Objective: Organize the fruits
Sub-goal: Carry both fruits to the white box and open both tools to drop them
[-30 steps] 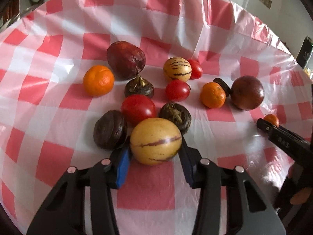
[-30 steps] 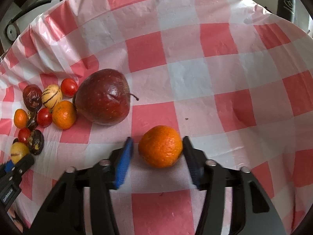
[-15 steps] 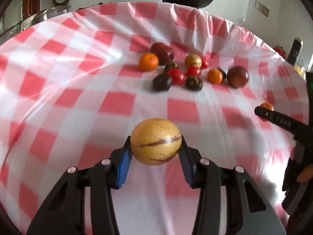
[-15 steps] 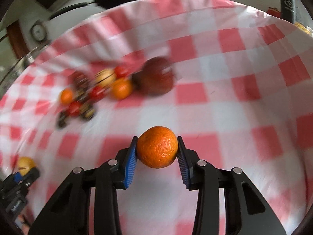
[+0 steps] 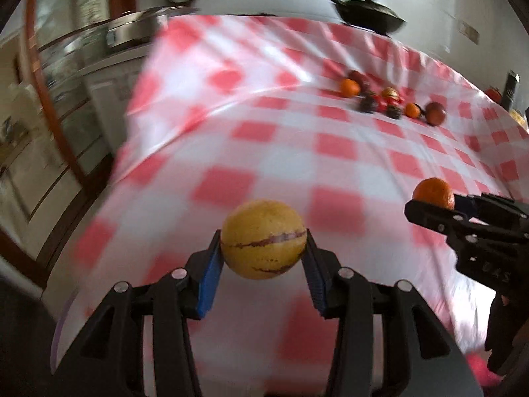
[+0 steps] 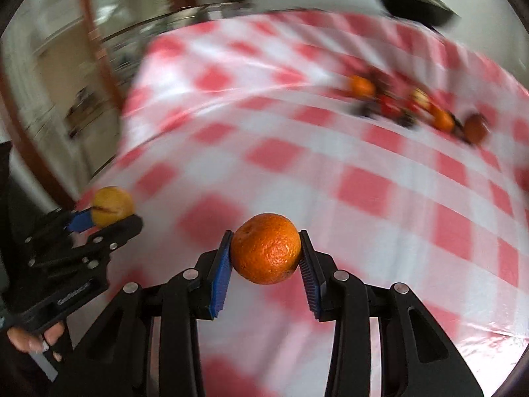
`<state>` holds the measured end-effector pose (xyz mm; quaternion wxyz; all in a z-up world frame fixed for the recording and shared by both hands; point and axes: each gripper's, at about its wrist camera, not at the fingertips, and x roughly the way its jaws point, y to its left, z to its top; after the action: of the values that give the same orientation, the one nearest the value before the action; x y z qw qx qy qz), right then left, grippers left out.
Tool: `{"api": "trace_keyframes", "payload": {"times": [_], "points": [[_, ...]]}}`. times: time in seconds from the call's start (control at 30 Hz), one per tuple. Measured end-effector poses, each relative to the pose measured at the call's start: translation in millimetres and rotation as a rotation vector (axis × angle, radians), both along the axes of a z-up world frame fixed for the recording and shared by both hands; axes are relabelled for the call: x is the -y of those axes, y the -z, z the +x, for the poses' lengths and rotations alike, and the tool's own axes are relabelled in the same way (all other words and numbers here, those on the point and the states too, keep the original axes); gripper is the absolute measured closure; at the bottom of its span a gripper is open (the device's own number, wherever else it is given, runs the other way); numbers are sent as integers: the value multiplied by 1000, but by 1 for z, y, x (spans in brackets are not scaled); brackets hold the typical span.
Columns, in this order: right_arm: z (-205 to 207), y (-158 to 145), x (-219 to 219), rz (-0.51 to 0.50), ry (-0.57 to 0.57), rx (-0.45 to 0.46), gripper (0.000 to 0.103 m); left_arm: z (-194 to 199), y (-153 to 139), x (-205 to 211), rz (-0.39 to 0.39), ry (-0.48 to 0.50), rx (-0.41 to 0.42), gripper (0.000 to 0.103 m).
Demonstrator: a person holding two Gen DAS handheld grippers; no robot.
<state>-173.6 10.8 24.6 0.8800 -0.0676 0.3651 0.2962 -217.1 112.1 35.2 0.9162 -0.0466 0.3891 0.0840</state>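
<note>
Both fruits now lifted clear of pile: left gripper pinching pepino melon, right gripper pinching mandarin; sorting underway.

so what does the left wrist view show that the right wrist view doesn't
Only the left wrist view: the left gripper close up, its pads clamped on the yellow striped fruit, and the right gripper from the side.

Only the right wrist view: the right gripper close up, clamped on the orange, and a hand under the left gripper at the lower left.

Both: each held fruit, the red-and-white checked tablecloth, the blurred cluster of remaining fruits far across it, and a dark pan behind the table.
</note>
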Motion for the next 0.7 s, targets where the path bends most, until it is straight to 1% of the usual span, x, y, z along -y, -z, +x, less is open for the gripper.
{"api": "trace_keyframes", "payload": {"times": [0.03, 0.07, 0.1, 0.2, 0.27, 0.33, 0.4, 0.43, 0.47, 0.5, 0.53, 0.63, 0.7], "points": [[-11, -2, -16, -7, -45, 14, 65, -22, 1, -17, 3, -31, 3, 57], [-24, -3, -29, -17, -88, 25, 65, -35, 2, -26, 8, -51, 4, 57], [-28, -4, -37, -26, -116, 30, 65, -48, 4, -37, 9, -75, 3, 57], [-60, -1, -73, -46, -246, 23, 65, -96, 19, -75, -27, -153, -22, 57], [-82, 7, -101, -76, -347, 4, 65, -117, 31, -94, -44, -201, -38, 57], [-100, 19, -126, -122, -439, -9, 64, -134, 46, -109, -35, -245, -67, 57], [-118, 40, -152, -178, -538, -39, 64, -144, 64, -119, -12, -282, -109, 57], [-125, 49, -163, -211, -571, -49, 64, -147, 75, -124, -6, -296, -143, 57], [-129, 59, -172, -242, -592, -58, 64, -148, 87, -129, -11, -301, -181, 57], [-132, 71, -182, -280, -614, -77, 64, -150, 95, -132, -19, -305, -201, 57], [-135, 88, -195, -325, -638, -113, 64, -152, 107, -138, -31, -316, -235, 57], [-138, 125, -219, -419, -658, -183, 64, -157, 135, -150, -32, -344, -326, 57], [-141, 143, -229, -465, -662, -213, 64, -159, 149, -157, -45, -352, -370, 57]]}}
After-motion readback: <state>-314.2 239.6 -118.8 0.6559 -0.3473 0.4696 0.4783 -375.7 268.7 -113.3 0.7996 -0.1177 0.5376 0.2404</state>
